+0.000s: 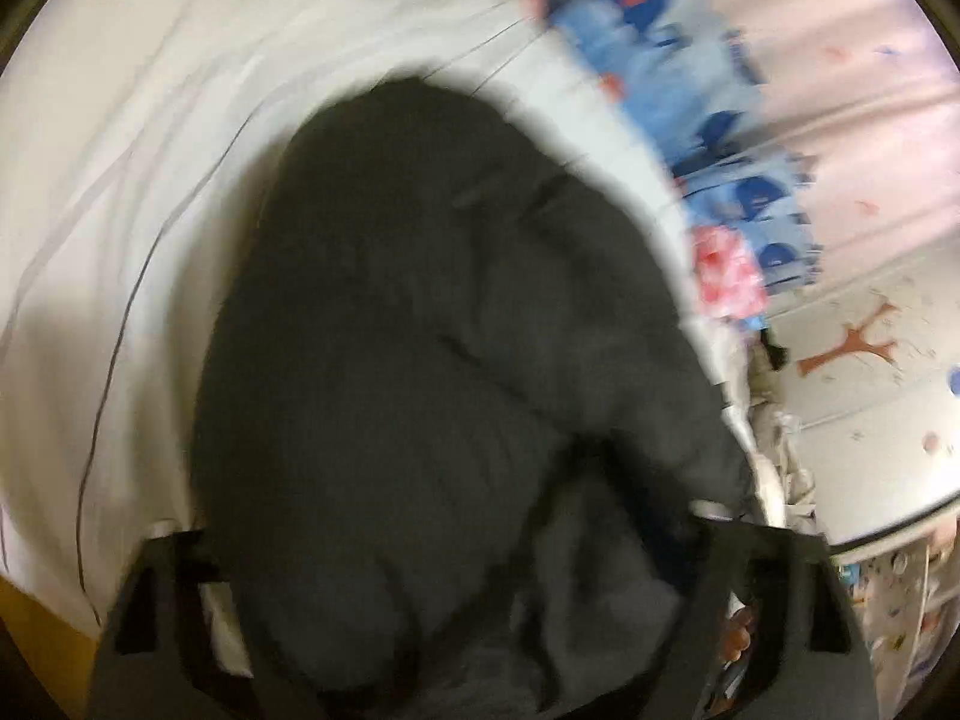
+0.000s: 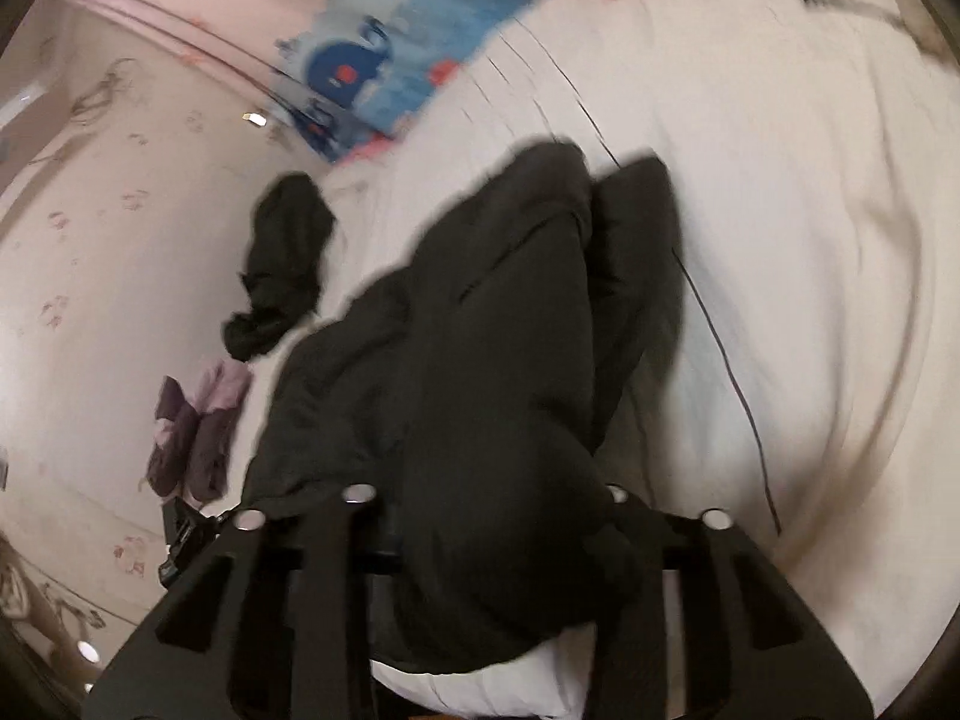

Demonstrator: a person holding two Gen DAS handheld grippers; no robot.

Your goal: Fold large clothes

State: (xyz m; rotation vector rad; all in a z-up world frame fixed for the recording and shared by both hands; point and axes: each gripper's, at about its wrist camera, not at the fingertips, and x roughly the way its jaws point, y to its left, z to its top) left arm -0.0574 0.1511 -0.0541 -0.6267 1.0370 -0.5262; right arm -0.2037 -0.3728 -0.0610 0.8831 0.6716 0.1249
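dark garment (image 2: 480, 324) bunched on white bedsheet (image 2: 780, 300); looks soft, floppy, light, best taken by edge. right gripper (image 2: 486, 498) pinching a fold of cloth. left gripper (image 1: 432, 516) spread around cloth, grip unclear.

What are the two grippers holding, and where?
Both grip the dark garment by its near edge: right gripper pinching bunched fabric, left gripper likely too, blurred.
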